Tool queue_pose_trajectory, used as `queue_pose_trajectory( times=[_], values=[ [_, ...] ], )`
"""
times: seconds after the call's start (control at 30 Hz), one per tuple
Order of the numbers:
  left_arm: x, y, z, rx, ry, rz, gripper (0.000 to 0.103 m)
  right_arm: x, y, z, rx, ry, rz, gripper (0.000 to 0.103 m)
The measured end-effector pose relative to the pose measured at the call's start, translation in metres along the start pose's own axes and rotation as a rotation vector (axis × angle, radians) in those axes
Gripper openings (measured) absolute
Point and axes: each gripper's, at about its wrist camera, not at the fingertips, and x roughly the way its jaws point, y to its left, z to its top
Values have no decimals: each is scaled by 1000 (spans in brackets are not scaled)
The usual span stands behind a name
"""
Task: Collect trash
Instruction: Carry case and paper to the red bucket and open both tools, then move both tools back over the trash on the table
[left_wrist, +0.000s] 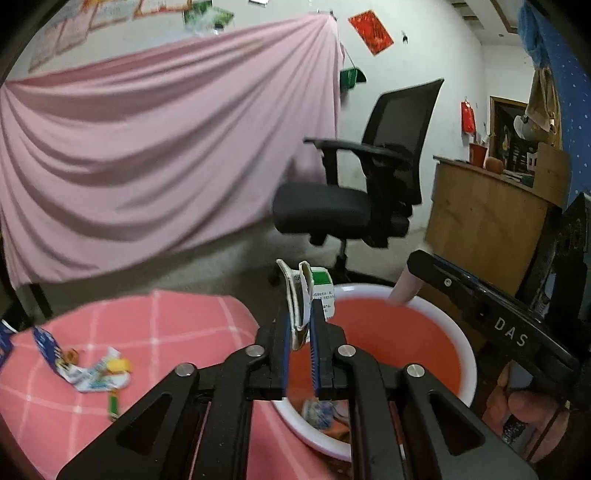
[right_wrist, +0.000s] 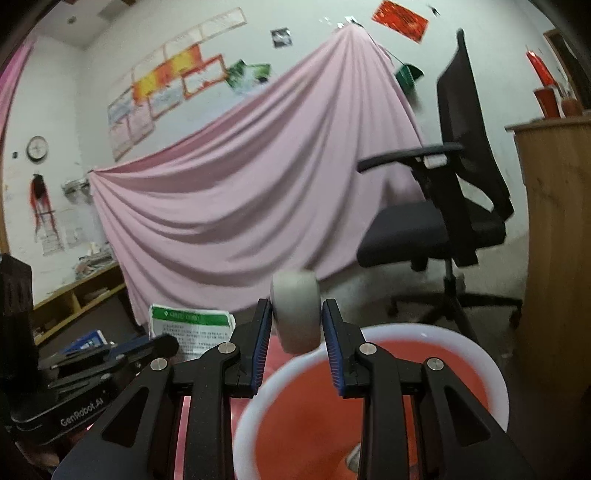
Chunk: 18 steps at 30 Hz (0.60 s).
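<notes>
My left hand-held gripper (left_wrist: 300, 354) points slightly downward over the near rim of the basin (left_wrist: 469, 354), jaws clamped on one crumpled green-and-white packet (left_wrist: 301, 295) that stands upright between the pads. To its left, on the pink checked surface (left_wrist: 155, 332), I count two loose wrappers: a blue one (left_wrist: 46, 341) and a crumpled white-and-yellow one (left_wrist: 99, 373), both blurred. One more scrap (left_wrist: 319, 413) lies in the basin bottom, partly hidden behind my gripper.

My right hand-held gripper (right_wrist: 295, 332) sits nearly level above the basin's left rim (right_wrist: 255, 402), jaws gripping one grey-white cylinder-shaped object (right_wrist: 295, 310); too blurred to identify. In the left view only its pinkish end (left_wrist: 406, 286) shows over the far rim.

Right thumb (left_wrist: 528, 406) visible at the handle, the rest cut off. One black office chair (left_wrist: 373, 177) beyond, in front of a draped pink sheet (left_wrist: 147, 147).
</notes>
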Motion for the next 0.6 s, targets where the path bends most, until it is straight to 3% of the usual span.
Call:
queue_pose_trajectory(
  times=[0.13, 0.2, 0.27, 0.43, 0.53, 0.6],
  values=[
    [14, -1, 2, -21, 64, -1, 12, 4, -7, -5, 14, 46, -45, 36],
    [18, 2, 0, -32, 93, 12, 29, 7, -8, -5, 18, 68, -62, 38],
    [14, 7, -4, -54, 89, 11, 36, 9, -8, -5, 20, 84, -72, 39],
    [5, 25, -8, -95, 82, 49, 36, 10, -3, -2, 23, 73, -74, 49],
    [-5, 40, -7, -132, 62, 76, 49, 13, 4, -1, 10, 71, -74, 55],
    [-14, 50, -6, -156, 34, 101, 56, 13, 10, 0, 7, 56, -72, 74]
  ],
)
